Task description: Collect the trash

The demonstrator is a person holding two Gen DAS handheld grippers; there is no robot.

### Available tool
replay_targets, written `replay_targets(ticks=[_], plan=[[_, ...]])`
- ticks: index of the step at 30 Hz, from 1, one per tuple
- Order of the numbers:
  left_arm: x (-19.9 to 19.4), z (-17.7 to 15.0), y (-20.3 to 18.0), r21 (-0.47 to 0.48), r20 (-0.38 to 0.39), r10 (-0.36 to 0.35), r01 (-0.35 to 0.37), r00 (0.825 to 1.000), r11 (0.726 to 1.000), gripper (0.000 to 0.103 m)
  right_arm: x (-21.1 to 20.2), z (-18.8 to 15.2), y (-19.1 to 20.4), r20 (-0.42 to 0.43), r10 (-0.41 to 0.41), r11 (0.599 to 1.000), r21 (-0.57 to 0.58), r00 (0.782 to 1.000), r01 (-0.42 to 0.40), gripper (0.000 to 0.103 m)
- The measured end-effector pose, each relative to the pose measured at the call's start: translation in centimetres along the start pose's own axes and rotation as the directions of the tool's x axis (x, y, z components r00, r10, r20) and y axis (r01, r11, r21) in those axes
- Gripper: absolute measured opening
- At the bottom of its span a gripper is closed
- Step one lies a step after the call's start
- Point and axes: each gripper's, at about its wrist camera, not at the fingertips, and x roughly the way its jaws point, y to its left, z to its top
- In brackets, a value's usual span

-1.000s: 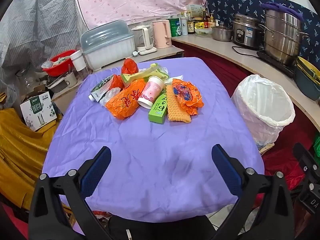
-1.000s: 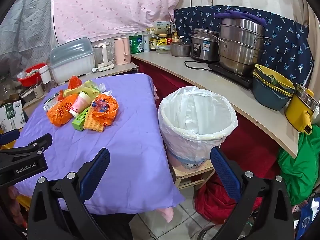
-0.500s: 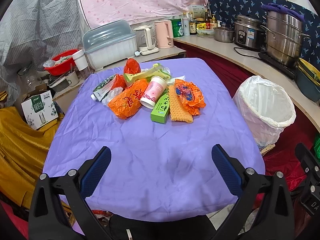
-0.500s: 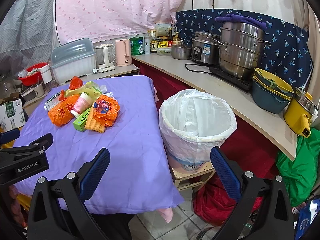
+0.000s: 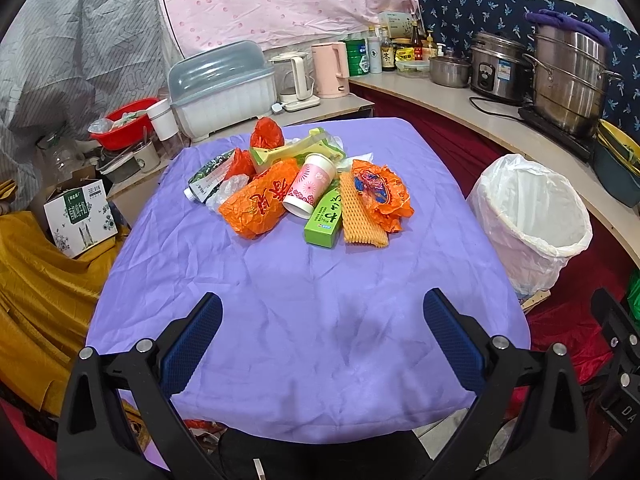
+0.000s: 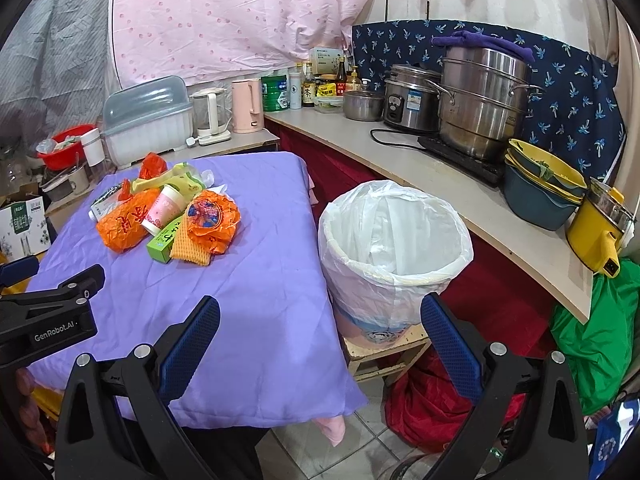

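Trash pile: heaped on the far half of the purple tablecloth, well apart from both tools.
Pile contents: orange bag at left; pink cup on its side, leaning on that bag; green box just right of the cup; yellow foam net beside the box; crumpled orange wrapper on the net's far right; yellow-green packet and small red bag at the far side.
Bin: right of the table, lined with a white bag, mouth open, standing on a low wooden stool.
Left gripper: held level over the near edge of the cloth, pointed toward the pile, blue-padded fingers spread wide, nothing between them.
Right gripper: held low at the table's near right corner, aimed between cloth and bin, fingers spread wide, nothing gripped.
Left tool in right view: black body at the left edge, over the near left of the cloth.
Counter: right and far, carrying steel pots, bottles and stacked bowls.
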Motion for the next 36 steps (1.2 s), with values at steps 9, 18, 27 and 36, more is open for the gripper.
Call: replay_targets(ticks=[9, 18, 27, 36], plan=[[-0.12, 0.06, -0.16, 0.001, 0.003, 0.007, -0.007, 1.0, 1.0, 0.096, -0.21, 0.04, 0.06, 0.003, -0.001, 1.0, -0.004, 1.0, 0.002, 0.096], [-0.11, -0.06, -0.07, 0.001, 0.003, 0.005, -0.005, 1.0, 1.0, 0.096, -0.18, 0.13, 0.18, 0.001, -0.003, 1.0, -0.005, 1.0, 0.003, 0.096], [-0.18, -0.04, 0.03, -0.002, 0.003, 0.006, -0.006, 1.0, 1.0, 0.096, -0.11, 0.14, 0.15, 0.001, -0.002, 1.0, -0.002, 1.0, 0.002, 0.096], [-0.14, -0.03, 0.02, -0.001, 0.002, 0.006, -0.006, 1.0, 1.0, 0.096, -0.03, 0.11, -0.02, 0.0, -0.001, 1.0, -0.002, 1.0, 0.001, 0.096]])
